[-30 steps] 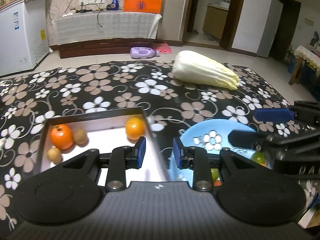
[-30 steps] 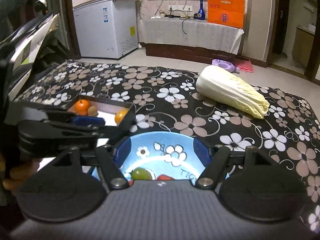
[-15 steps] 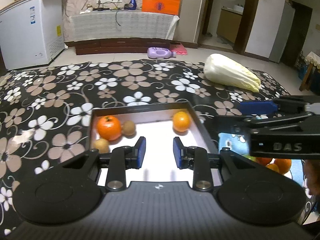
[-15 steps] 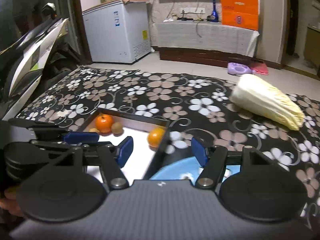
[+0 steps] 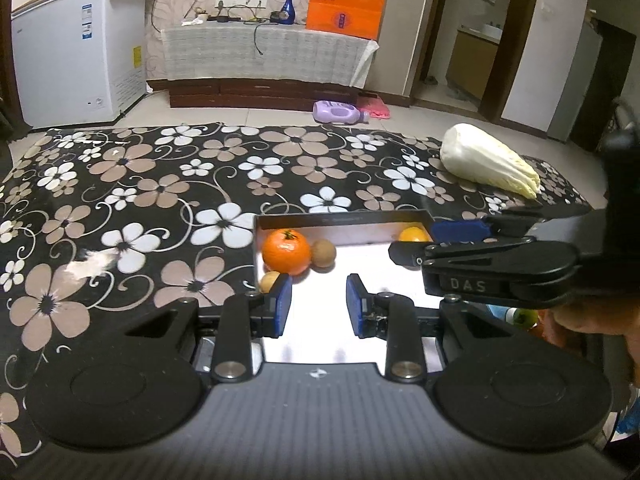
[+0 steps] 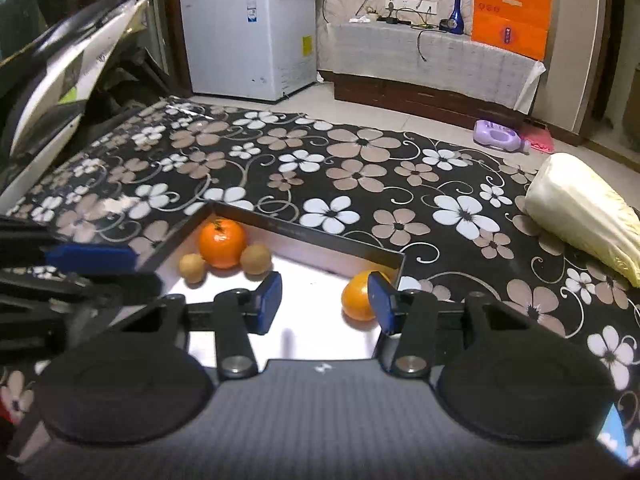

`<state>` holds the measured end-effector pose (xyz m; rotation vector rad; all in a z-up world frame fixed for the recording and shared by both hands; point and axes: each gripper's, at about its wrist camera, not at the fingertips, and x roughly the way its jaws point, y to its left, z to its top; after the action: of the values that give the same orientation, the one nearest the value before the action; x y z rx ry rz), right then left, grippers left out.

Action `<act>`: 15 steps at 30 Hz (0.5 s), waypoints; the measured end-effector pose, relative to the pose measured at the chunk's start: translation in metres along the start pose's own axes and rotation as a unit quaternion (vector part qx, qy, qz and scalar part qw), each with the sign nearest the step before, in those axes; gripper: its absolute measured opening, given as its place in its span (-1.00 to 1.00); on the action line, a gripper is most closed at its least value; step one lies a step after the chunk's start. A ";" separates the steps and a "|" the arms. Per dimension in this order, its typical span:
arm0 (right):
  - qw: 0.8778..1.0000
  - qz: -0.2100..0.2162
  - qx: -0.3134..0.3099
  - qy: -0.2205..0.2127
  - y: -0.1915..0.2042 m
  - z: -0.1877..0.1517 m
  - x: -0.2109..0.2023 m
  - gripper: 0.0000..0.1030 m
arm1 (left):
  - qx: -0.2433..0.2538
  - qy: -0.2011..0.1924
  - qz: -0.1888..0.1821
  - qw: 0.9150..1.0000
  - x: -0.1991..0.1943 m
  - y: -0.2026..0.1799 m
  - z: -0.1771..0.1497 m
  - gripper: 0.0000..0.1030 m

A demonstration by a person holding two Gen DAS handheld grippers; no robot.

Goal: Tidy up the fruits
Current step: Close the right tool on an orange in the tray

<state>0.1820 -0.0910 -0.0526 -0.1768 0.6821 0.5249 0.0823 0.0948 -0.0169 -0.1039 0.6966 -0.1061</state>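
Observation:
A dark-rimmed tray with a white floor sits on the flowered cloth. It holds a large orange, a brown kiwi, a small tan fruit and a smaller orange. My left gripper is open and empty over the tray's near part. My right gripper is open and empty over the tray, with the smaller orange by its right finger. The large orange, kiwi and tan fruit lie at its far left. The right gripper also crosses the left wrist view.
A napa cabbage lies on the cloth at the far right, also in the right wrist view. A green fruit peeks out under the right gripper. A white freezer, a covered cabinet and a purple bottle stand beyond the table.
Both grippers have swung left, from over the blue bowl to over the tray. The bowl has almost left both views. Both grippers stayed open; the right one's opening has narrowed.

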 end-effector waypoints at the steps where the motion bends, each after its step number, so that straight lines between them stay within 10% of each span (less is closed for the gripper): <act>1: 1.000 0.000 0.003 0.003 -0.002 0.000 0.003 -0.03 | -0.001 -0.001 -0.001 1.000 -0.001 0.002 0.000 -0.34; 9: 1.000 0.005 -0.013 0.012 0.001 -0.001 0.014 0.00 | -0.013 -0.005 0.002 1.000 -0.006 0.015 0.002 -0.33; 12: 0.993 0.109 0.042 0.017 -0.007 0.004 0.003 -0.05 | -0.015 -0.008 0.002 1.000 -0.008 0.018 0.003 -0.33; 15: 0.999 0.043 -0.013 0.000 0.002 0.005 -0.008 -0.02 | -0.018 -0.010 0.002 1.000 -0.009 0.021 0.004 -0.33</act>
<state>0.1782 -0.0913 -0.0437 -0.1727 0.6845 0.6162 0.0792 0.1166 -0.0111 -0.1373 0.6793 -0.0880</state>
